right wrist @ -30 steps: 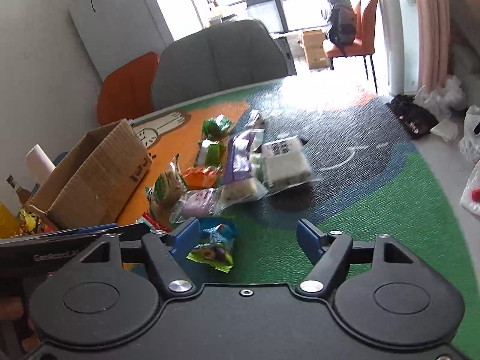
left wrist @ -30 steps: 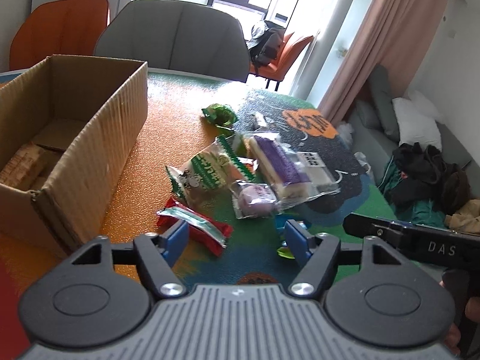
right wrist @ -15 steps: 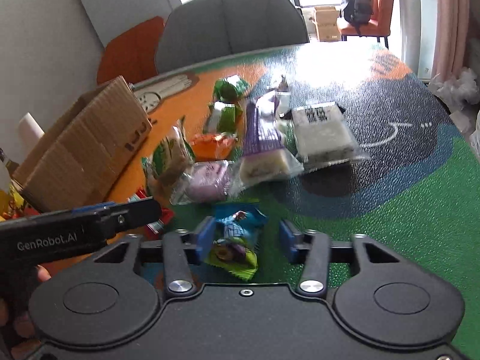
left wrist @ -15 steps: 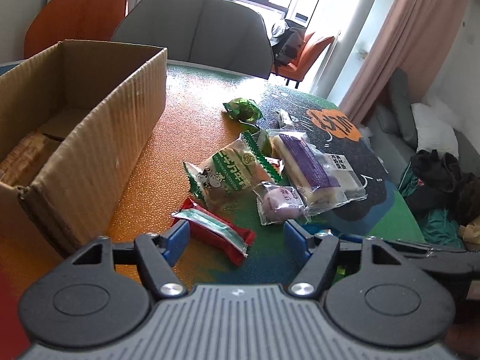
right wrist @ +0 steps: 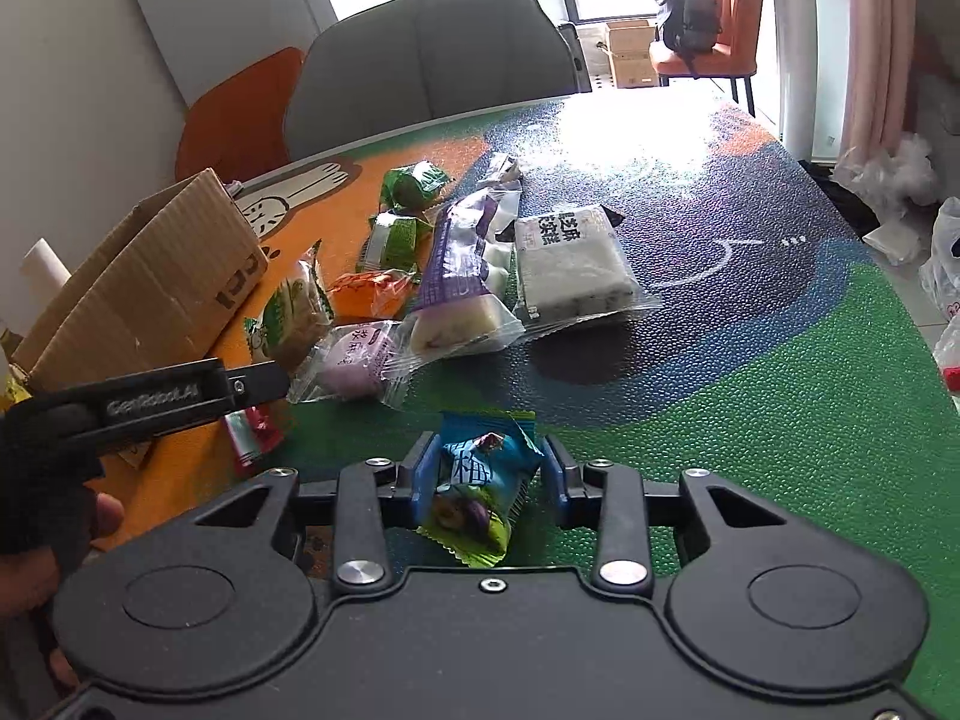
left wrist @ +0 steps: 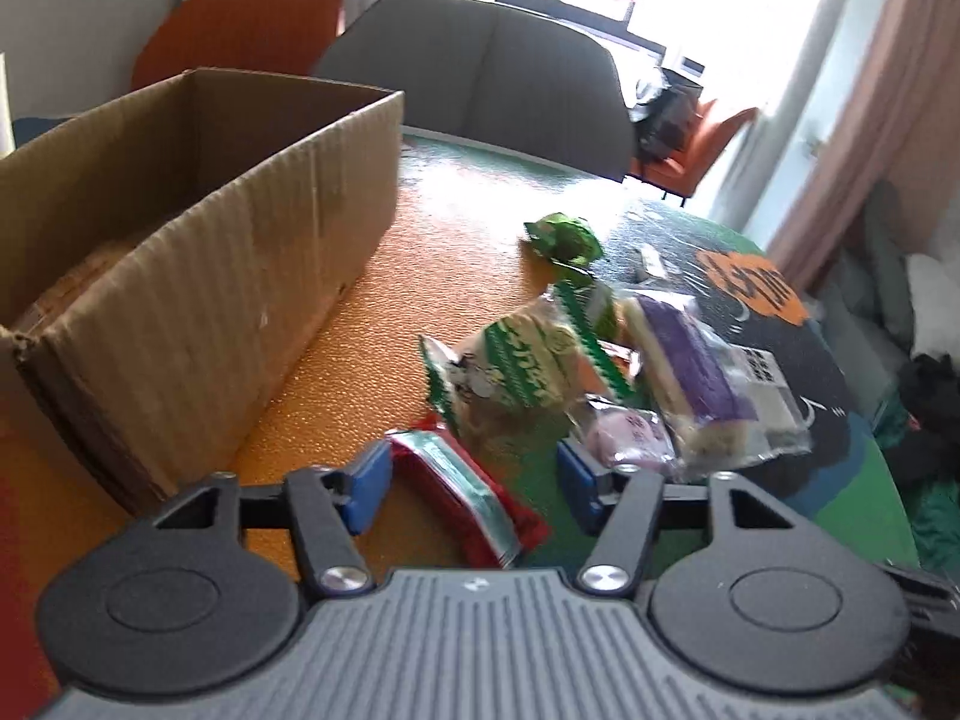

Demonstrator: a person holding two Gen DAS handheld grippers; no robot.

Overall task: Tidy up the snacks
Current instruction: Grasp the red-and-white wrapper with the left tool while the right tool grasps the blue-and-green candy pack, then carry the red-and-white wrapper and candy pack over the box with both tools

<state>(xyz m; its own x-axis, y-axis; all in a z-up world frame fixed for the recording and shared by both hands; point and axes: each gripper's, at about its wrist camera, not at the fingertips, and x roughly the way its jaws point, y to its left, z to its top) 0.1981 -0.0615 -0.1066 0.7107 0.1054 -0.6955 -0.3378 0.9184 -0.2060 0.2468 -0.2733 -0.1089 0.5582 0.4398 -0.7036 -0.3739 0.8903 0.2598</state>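
Right claw (right wrist: 485, 477): jaws just closed, blue pads pressed on a blue-and-green snack packet (right wrist: 477, 489), lower centre of frame, on the green part of the counter (right wrist: 780, 420).

Left claw (left wrist: 471, 483): jaws have been closing (still part open), pads either side of a red-and-green wrapper (left wrist: 462, 492), not yet pressing.

Cardboard box (left wrist: 198, 252): upper left, open.

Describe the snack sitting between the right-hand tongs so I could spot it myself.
Find the cardboard box, then the heap of wrapped snacks beside it on the colourful table mat. Nearer than that heap, alone on the green patch, lies a small blue snack packet between the right tongs: the only blue wrapper, yellow-green at its near end.
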